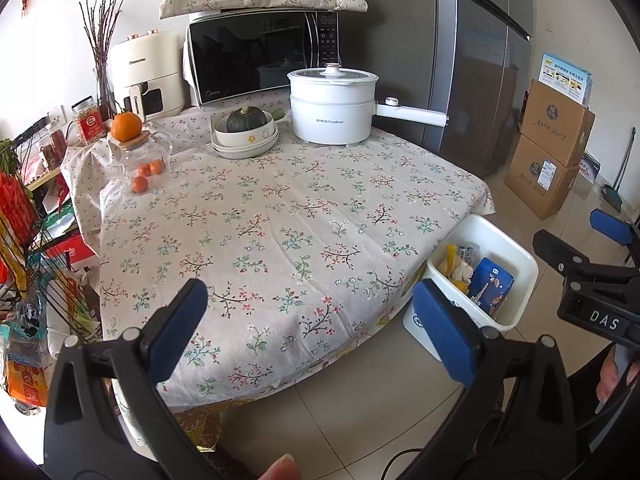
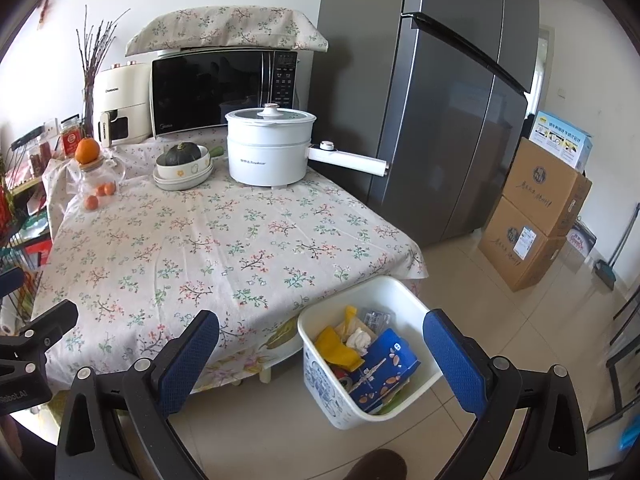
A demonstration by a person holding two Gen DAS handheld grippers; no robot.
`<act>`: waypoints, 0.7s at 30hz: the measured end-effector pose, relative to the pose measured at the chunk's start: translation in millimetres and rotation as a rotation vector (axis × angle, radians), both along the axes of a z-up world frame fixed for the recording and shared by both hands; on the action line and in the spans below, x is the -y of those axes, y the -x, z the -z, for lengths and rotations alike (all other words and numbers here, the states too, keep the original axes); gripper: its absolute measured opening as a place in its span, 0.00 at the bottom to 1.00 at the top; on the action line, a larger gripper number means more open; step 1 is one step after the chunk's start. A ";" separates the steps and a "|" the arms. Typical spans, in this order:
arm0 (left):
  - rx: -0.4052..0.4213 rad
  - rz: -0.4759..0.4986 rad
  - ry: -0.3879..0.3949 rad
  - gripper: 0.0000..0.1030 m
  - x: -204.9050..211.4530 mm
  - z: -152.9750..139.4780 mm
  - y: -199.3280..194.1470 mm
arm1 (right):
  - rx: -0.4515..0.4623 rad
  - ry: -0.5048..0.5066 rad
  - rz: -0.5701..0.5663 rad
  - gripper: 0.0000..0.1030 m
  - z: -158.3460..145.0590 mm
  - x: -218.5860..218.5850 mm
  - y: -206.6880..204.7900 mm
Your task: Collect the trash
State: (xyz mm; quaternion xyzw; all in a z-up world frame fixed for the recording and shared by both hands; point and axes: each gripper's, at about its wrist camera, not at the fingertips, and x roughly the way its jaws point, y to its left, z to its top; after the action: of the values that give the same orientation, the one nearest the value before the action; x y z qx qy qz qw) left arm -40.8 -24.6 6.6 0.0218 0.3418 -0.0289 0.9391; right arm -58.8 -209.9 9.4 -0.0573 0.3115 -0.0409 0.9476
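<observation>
A white bin (image 2: 404,300) stands on the floor at the table's right front corner; it also shows in the left wrist view (image 1: 516,256). It holds a blue carton (image 2: 380,372), yellow wrappers (image 2: 336,346), a crumpled white tissue (image 2: 358,338) and a clear packet. My left gripper (image 1: 316,332) is open and empty, held over the table's front edge. My right gripper (image 2: 324,360) is open and empty, just above and in front of the bin; it shows at the right in the left wrist view (image 1: 592,256).
The floral-cloth table (image 1: 280,220) carries a white electric pot (image 1: 332,106), stacked dishes with a green squash (image 1: 246,132), a glass jar with oranges (image 1: 142,156), a microwave (image 1: 260,56) and an air fryer. A grey fridge (image 2: 440,100) and cardboard boxes (image 2: 536,216) stand at right.
</observation>
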 end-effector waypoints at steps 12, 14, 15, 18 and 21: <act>0.016 0.002 0.000 0.99 3.4 -2.8 1.4 | 0.003 -0.016 0.013 1.00 -0.8 2.9 0.5; 0.016 0.001 -0.001 0.99 3.1 -2.6 1.2 | 0.003 -0.014 0.016 1.00 -0.5 2.5 0.1; 0.013 0.002 0.000 0.99 3.0 -2.3 0.8 | 0.004 -0.014 0.018 1.00 -0.6 2.8 -0.1; 0.006 0.015 0.004 0.99 5.5 -2.3 2.3 | 0.004 -0.006 0.028 1.00 0.2 2.5 -1.7; 0.021 0.019 -0.008 0.99 8.4 -4.1 5.0 | 0.004 -0.016 0.022 1.00 -1.0 2.1 -1.1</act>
State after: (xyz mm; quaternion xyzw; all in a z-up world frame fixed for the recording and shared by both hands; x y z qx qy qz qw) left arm -45.8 -33.0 10.7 0.0289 0.3319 -0.0360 0.9422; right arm -57.7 -212.0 10.4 -0.0462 0.3105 -0.0491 0.9482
